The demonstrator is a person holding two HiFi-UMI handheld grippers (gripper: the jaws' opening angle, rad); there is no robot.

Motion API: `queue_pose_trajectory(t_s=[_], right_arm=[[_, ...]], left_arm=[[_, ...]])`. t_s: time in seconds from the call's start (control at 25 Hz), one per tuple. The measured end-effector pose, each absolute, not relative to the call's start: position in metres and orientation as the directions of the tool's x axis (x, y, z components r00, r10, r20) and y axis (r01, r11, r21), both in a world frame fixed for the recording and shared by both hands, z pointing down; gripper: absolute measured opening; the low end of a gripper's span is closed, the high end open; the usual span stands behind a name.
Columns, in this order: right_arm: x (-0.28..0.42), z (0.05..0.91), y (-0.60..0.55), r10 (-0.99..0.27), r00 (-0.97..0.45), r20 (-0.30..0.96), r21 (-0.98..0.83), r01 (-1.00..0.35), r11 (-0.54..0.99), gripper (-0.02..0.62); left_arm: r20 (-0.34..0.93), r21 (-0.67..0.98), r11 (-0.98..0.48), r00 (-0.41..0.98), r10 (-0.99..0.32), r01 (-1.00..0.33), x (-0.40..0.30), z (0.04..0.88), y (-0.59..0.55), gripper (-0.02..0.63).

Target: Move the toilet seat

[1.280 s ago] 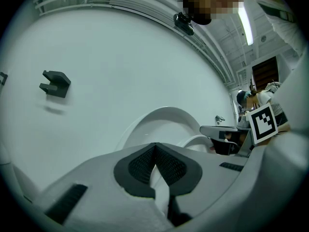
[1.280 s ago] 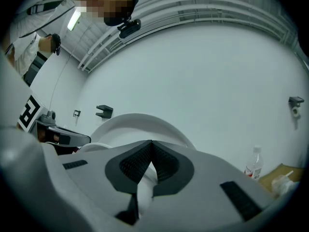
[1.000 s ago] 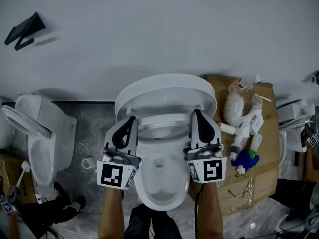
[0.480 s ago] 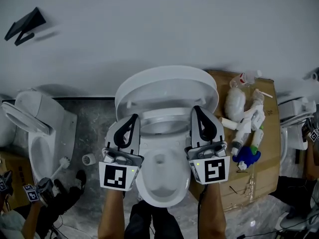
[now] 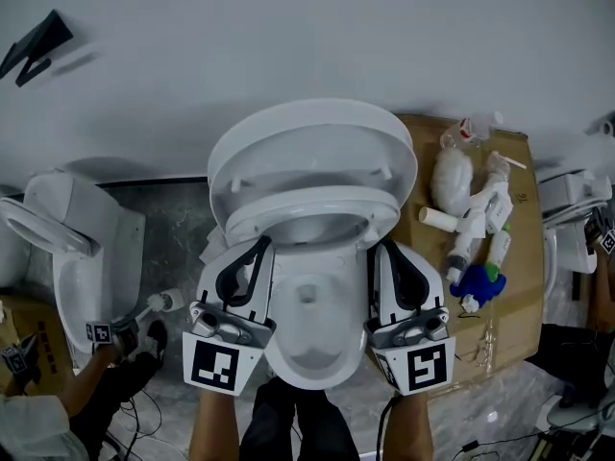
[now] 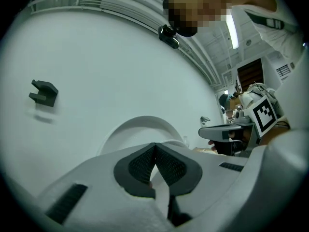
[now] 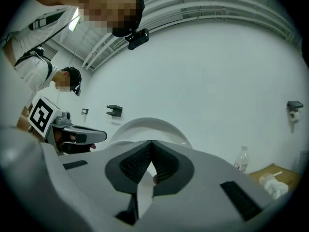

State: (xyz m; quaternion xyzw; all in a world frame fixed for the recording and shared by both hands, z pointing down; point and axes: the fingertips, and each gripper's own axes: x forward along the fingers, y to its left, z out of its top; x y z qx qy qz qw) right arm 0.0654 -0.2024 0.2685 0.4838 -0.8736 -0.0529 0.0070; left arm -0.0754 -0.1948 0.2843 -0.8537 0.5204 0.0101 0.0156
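Both jaws are pinched shut on nothing. The left hand-held gripper [image 5: 258, 248] and right hand-held gripper [image 5: 381, 250] flank the bowl [image 5: 307, 349], tips near the toilet seat [image 5: 307, 221], which is tilted up in front of the lid [image 5: 307, 147]. My worry is that with no grip, it slips off and slams down. No readable writing: bottles [image 5: 476, 238] too small, just square markers.

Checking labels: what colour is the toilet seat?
White seat, clearest in the head view.
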Motion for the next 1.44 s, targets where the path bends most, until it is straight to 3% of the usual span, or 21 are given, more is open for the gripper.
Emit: queue_pose_trajectory(t_s=[0.6,1.44], right_arm=[[0.069,0.326,-0.134,-0.840,-0.542,0.032,0.051,-0.838,0.543,0.011],[0.068,0.344,-0.093,-0.843,-0.533,0.070,0.081,-0.839,0.538,0.011]], left_arm=[[0.056,0.016,-0.527,0.527,-0.848,-0.850,-0.046,0.349,-0.130,0.008],[0.042,0.020,-0.556,0.557,-0.830,-0.831,-0.043,0.358,-0.091,0.008]])
